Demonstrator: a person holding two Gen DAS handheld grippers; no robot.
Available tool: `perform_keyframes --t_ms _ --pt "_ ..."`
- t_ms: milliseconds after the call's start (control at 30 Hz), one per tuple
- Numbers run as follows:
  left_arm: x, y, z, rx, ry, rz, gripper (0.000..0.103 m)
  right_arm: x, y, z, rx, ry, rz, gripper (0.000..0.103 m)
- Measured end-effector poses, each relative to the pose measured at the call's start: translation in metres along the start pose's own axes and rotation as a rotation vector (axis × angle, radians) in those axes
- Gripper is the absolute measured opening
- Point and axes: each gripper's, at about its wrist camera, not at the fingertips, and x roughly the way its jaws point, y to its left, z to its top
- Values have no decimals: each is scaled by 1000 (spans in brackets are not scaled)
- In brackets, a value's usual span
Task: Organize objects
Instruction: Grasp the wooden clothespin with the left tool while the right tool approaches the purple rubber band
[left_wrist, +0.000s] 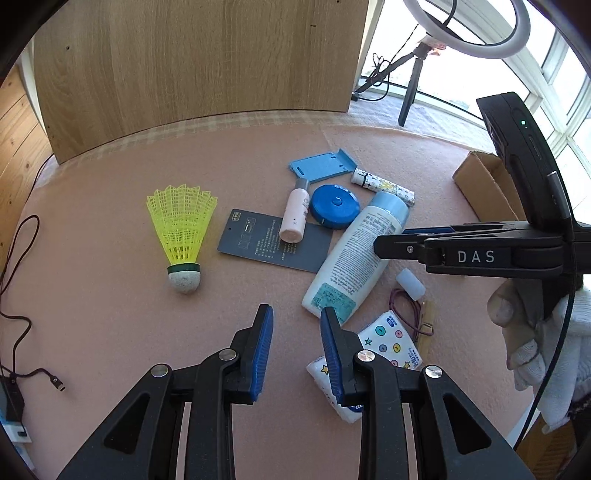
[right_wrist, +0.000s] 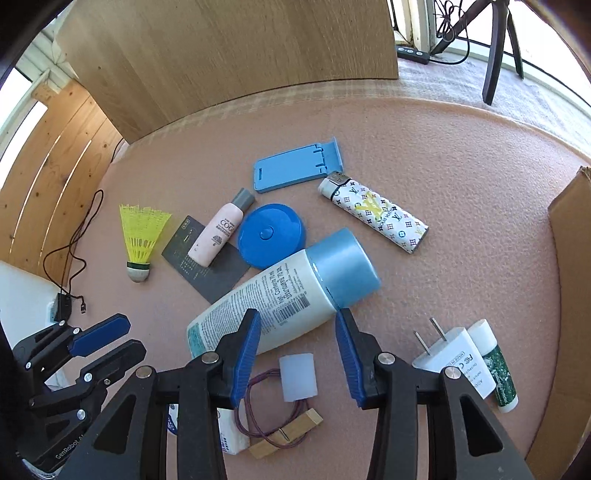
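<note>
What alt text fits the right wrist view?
The right gripper hangs open and empty above a white lotion bottle with a blue cap lying on a pink mat. Around it lie a blue round case, patterned lighter, yellow shuttlecock, white plug and clothespin. The left gripper shows at lower left.

- left gripper (left_wrist: 296, 325) tilts steeply down, blue pads a narrow gap apart, nothing between them
- right gripper (right_wrist: 297, 332) also angled down, jaws parted wider, empty too
- gloved hand (left_wrist: 528, 325) is holding the right one's handle
</note>
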Motion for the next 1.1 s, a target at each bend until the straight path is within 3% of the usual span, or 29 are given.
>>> perform_keyframes --t_ms 100,233,567,767,1000,1100 --pt "-5 -2 -4 7 0 -5 30 7 12 0 -36 21 18 40" --pt "-10 -13 -6 31 -8 -30 46 10 19 -12 -124 49 -36 40" --pt "13 -60 -7 132 36 -46 50 -8 -13 -59 -242 92 -238 40" --pt "28 -84 -4 202 53 -30 59 -28 -49 -74 -167 88 -353 39" --pt "44 -94 -7 248 79 24 59 -58 -39 -75 -110 -17 -197 40" --pt "48 -93 -11 262 90 57 59 -47 -28 -75 -126 -5 -172 40"
